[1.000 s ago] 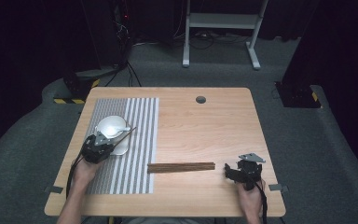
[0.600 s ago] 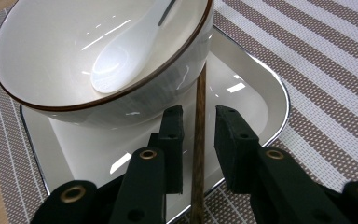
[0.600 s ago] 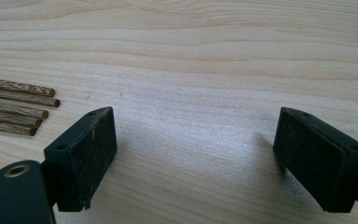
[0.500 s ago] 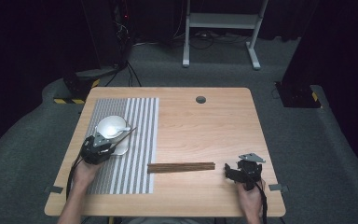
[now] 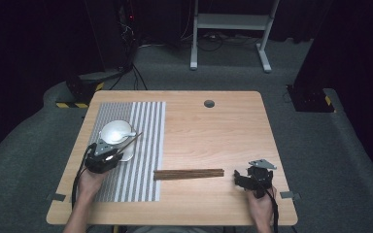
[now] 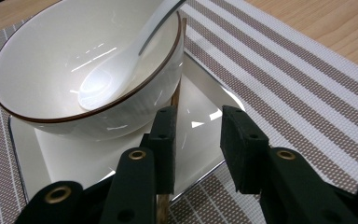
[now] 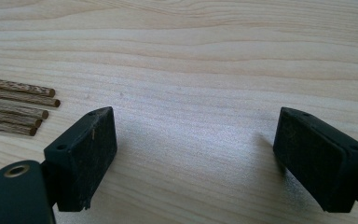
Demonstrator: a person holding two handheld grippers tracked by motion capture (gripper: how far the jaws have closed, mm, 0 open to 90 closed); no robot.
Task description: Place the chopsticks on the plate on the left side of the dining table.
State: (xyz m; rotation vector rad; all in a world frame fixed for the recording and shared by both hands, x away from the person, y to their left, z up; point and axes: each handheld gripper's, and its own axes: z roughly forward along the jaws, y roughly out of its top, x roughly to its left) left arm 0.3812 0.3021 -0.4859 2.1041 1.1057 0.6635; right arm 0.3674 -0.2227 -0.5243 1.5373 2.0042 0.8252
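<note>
no readable text or labels

Bright table, dark surroundings, bowl glare

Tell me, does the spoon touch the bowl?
Touching. In the left gripper view the spoon lies inside the bowl: its scoop rests on the bowl's inner wall and its handle leans on the rim.

Striped placemat [image 5: 143,160] on left of wooden table [image 5: 213,131]; round hole [image 5: 209,103] near far edge.
</note>
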